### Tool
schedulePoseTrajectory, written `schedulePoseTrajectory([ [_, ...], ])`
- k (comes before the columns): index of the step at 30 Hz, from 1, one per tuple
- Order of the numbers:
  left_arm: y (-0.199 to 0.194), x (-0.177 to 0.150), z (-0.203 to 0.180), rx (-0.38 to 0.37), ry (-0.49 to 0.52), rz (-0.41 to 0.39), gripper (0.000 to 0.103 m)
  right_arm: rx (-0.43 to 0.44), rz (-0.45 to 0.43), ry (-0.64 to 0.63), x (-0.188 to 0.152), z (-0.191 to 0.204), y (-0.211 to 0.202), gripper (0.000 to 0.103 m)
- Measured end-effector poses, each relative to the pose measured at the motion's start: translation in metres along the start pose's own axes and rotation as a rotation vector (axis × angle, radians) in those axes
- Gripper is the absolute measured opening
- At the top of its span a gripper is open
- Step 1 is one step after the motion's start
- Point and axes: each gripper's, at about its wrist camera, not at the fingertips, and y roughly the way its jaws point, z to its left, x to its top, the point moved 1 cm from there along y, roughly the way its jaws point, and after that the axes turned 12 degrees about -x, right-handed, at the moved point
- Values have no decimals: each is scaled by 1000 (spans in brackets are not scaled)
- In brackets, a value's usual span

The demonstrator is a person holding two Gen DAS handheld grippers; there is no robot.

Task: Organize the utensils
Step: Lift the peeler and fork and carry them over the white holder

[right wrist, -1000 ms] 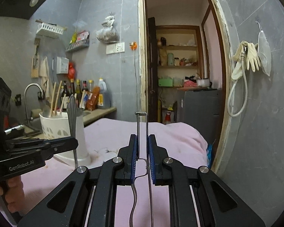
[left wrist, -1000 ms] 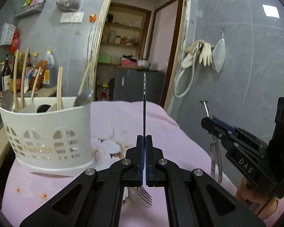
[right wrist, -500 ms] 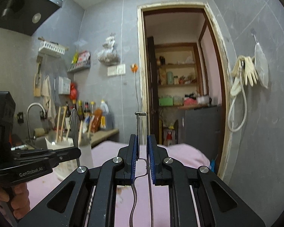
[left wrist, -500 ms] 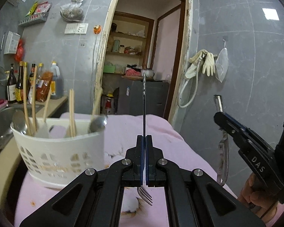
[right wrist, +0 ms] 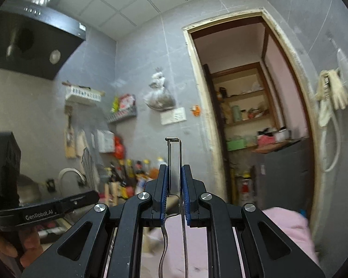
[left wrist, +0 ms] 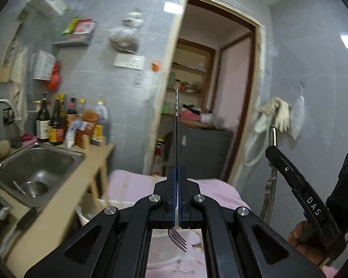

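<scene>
My left gripper is shut on a metal fork; its handle points up and away and its tines hang below the jaws. My right gripper is shut on metal tongs, hinge end up and both arms running down between the fingers. The right gripper with the tongs shows at the right of the left wrist view. The left gripper shows at the left of the right wrist view. A sliver of the white utensil basket shows low, mostly hidden behind the left gripper.
A steel sink and a counter with bottles lie to the left. The pink cloth-covered table lies below. A doorway opens ahead, with gloves hanging on the right wall.
Both grippers have risen and tilted upward while holding their utensils. The basket has dropped almost out of the left view; the sink and the ceiling have come into view.
</scene>
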Motion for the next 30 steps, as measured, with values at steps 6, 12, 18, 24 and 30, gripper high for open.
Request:
schedulePoseTrajectory([
  [6,-10,18,34,111,-14,-48,0,79,-30,46,3,32,31,10],
  [12,-6,23,60,202,-6,-67,0,102,-38,82,-9,46,54,10],
  [18,10,10,73,257,8,-45,0,85,-17,46,-27,50,69,10],
  [24,25,-5,77,286,20,-15,0,65,8,15,-40,52,81,10],
  [30,32,-13,77,296,25,5,0,62,38,1,-52,55,89,10],
])
